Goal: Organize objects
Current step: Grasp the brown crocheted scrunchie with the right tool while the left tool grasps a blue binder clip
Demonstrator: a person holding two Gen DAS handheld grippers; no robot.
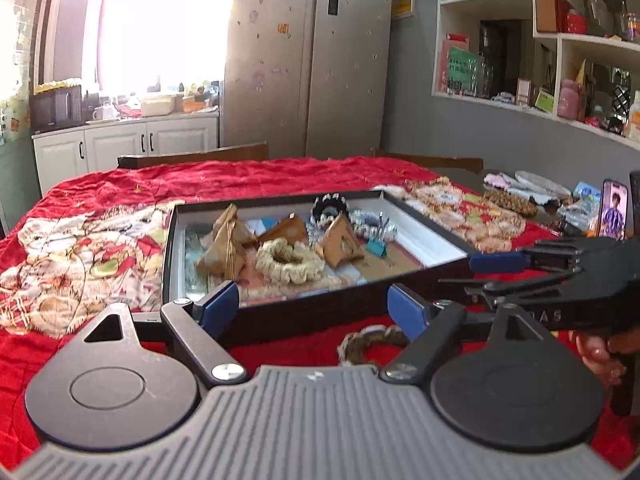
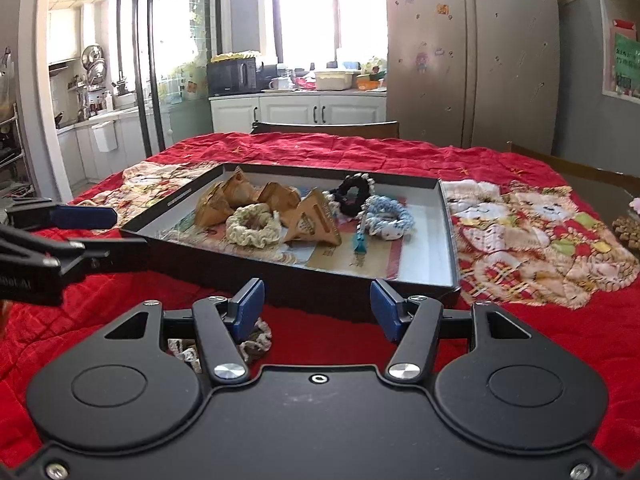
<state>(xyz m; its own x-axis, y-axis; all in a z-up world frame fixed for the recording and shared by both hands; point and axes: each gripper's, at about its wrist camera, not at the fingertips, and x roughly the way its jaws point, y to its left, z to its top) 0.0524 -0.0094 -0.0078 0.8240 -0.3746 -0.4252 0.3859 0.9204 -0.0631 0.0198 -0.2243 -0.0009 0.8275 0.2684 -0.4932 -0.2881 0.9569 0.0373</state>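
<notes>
A shallow black box (image 1: 430,220) (image 2: 446,216) lies on the red quilt and holds several items: brown paper pyramids (image 1: 226,246) (image 2: 314,220), a cream scrunchie (image 1: 288,266) (image 2: 254,226), a black scrunchie (image 1: 330,206) (image 2: 352,194), a blue-white scrunchie (image 2: 386,216) and a teal binder clip (image 1: 376,246) (image 2: 358,244). A brown scrunchie (image 1: 370,344) (image 2: 256,342) lies on the quilt in front of the box. My left gripper (image 1: 316,308) is open, just short of the box's near wall. My right gripper (image 2: 316,306) is open too, above the quilt near the brown scrunchie.
The red quilt (image 1: 240,180) with cartoon patches covers the table. At the right lie a brown scrunchie (image 1: 510,202), pale cloth items (image 1: 528,184) and a propped phone (image 1: 612,210). Chairs (image 2: 326,127) stand behind the table; a fridge (image 1: 308,60) and cabinets are beyond.
</notes>
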